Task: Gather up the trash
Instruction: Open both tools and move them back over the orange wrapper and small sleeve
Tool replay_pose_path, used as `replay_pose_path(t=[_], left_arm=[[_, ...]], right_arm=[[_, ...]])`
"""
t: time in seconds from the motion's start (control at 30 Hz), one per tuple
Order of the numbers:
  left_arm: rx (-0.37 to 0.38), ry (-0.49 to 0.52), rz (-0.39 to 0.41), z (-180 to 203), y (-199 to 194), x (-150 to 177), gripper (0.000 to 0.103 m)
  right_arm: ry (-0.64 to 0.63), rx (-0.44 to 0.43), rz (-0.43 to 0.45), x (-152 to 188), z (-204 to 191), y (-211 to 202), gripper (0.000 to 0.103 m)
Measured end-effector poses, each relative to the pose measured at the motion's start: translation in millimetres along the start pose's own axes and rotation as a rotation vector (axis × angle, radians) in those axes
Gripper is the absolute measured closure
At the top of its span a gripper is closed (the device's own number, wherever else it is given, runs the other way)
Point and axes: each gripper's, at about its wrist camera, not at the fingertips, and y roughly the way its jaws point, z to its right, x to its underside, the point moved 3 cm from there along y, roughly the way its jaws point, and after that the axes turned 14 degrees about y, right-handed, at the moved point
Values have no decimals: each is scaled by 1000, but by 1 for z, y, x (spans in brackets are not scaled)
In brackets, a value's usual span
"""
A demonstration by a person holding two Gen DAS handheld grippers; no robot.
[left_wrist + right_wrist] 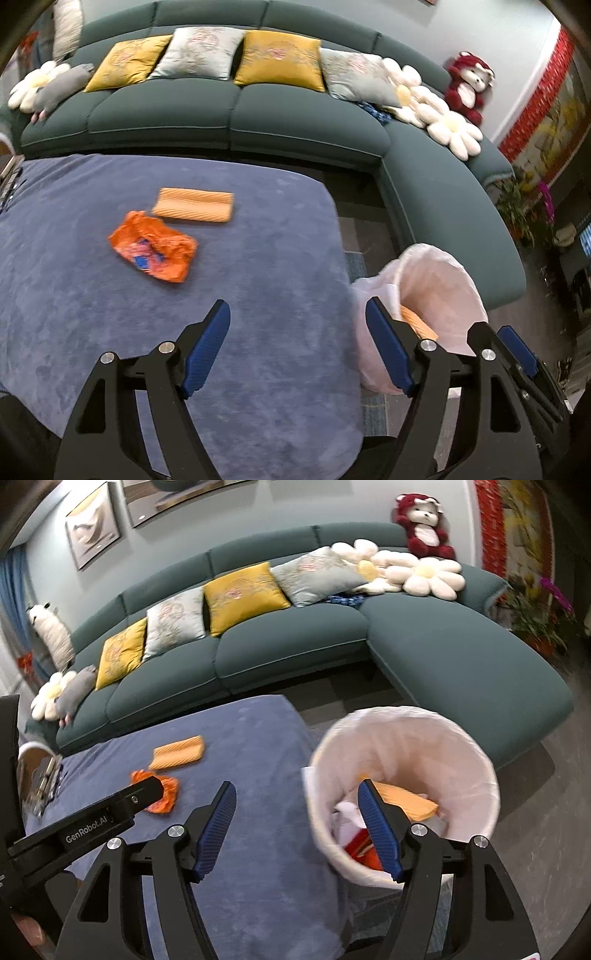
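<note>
Left wrist: left gripper (297, 347) jaws apart, empty, over the blue table (74, 258). Wrapper (153, 246) and orange cloth (194, 205) lie on it, nearly touching. Bin (443, 280) stands beside the table.

Right wrist: right gripper (299, 827) jaws apart, empty, above the bin's near rim. Bin holds an orange piece (406, 799) and crumpled trash (354, 843).

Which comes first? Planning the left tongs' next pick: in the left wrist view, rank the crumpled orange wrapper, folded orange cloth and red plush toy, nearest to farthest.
1. Crumpled orange wrapper, on the blue tablecloth.
2. Folded orange cloth, just behind it.
3. Red plush toy, on the sofa's right end.
</note>
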Motion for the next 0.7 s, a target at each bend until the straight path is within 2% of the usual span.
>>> replay_pose_path(t=[0.37, 0.7], left_arm=[[-39, -99, 25, -64, -22, 14, 29], [-71, -175, 17, -122, -24, 27, 29]], right_arm=[[-98, -32, -29, 26, -64, 2, 36], [-178, -46, -67, 47, -113, 20, 35]])
